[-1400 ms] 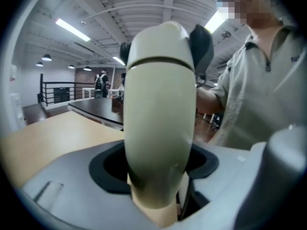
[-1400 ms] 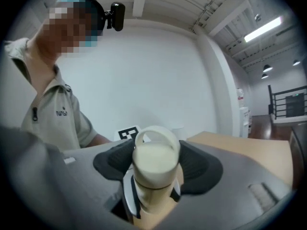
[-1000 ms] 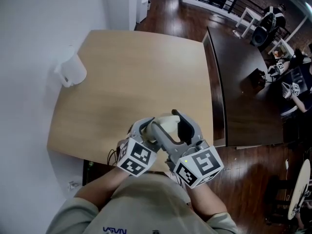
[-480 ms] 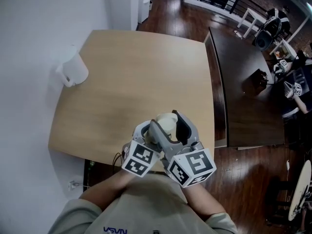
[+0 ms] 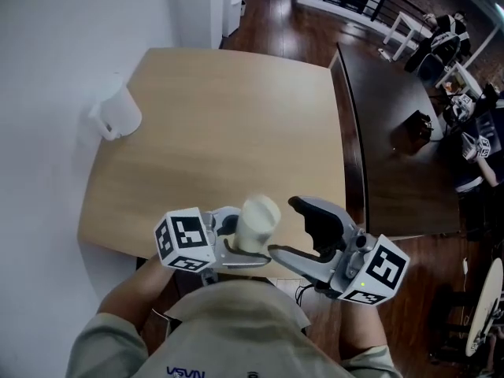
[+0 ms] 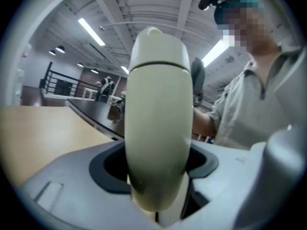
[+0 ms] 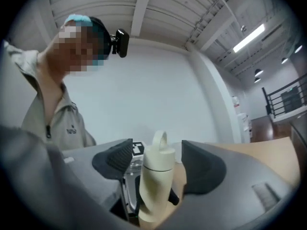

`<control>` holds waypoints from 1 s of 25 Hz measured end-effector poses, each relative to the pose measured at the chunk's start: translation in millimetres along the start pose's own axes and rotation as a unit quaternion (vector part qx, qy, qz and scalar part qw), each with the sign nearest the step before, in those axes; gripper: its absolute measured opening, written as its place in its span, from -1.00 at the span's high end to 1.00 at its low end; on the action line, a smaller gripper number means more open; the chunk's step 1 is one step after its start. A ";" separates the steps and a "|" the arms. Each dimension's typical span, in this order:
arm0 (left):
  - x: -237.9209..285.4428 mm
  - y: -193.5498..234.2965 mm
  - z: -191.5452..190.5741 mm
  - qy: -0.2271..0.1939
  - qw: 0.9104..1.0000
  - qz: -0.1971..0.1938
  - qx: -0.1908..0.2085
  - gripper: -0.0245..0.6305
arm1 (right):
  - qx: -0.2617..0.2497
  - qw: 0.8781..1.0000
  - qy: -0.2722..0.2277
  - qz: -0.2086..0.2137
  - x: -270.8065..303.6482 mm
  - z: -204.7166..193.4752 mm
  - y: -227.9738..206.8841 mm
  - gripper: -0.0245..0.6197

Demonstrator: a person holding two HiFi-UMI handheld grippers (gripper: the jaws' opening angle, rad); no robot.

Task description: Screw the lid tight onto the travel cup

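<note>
Two tools that sat huddled around the cup a second ago now stand spread apart at my near edge of the head view. The left tool [image 5: 246, 239] has swung out toward 7 o'clock and the right tool [image 5: 303, 241] toward 5 o'clock.

The left tool is clamped on the body of the travel cup [image 5: 258, 215], pads pressed to both sides, holding it upright in the air at 6 o'clock, over the near edge of the tabletop [image 5: 236, 116]. The right tool's jaws have just been opening and stand wide. Its own view shows the cup through the gap, but neither pad touches it, so it grips nothing.

The lid [image 7: 159, 155] sits on the cup with its loop handle up, and the seam looks even all round. I read this as the right tool letting go after a turn. Either the lid is home, or I need to come back in, re-grip the lid and twist again. I can't judge tightness from here.

Farther out, a white jug [image 5: 116, 115] stands at 10 o'clock by the wall, well apart from the cup. A dark table [image 5: 394, 132] lies beyond at 2 o'clock.
</note>
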State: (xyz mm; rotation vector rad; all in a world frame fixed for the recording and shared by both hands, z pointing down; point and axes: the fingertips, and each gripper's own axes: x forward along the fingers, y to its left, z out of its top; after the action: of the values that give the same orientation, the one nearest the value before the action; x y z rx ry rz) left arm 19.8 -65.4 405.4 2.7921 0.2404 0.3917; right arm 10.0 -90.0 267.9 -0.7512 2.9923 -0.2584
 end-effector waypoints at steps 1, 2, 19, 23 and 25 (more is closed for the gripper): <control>-0.7 -10.1 0.7 0.008 0.999 -0.036 0.009 -0.04 | 0.005 1.000 0.003 0.027 0.0 3.2 5.8 -0.04; -0.3 -20.3 0.4 0.020 0.997 -0.068 0.021 -0.04 | 0.009 0.999 0.007 0.051 0.0 6.4 11.3 -0.04; 16.4 -54.1 -10.1 0.094 0.982 -0.152 0.062 -0.04 | -0.002 0.984 0.069 0.162 10.6 -5.8 45.0 -0.04; 19.2 -44.7 -11.4 0.097 0.985 -0.125 0.065 -0.04 | -0.004 0.987 0.069 0.142 10.4 -8.6 36.5 0.02; 20.5 -37.7 -11.8 0.093 0.988 -0.104 0.067 -0.04 | -0.010 0.990 0.068 0.125 11.1 -11.5 30.2 0.02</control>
State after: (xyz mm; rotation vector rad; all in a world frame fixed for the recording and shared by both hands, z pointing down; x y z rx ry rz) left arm 31.3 -22.5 408.8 2.8235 0.6167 0.6063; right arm -14.8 -67.3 274.0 -0.3654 3.1790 -0.2799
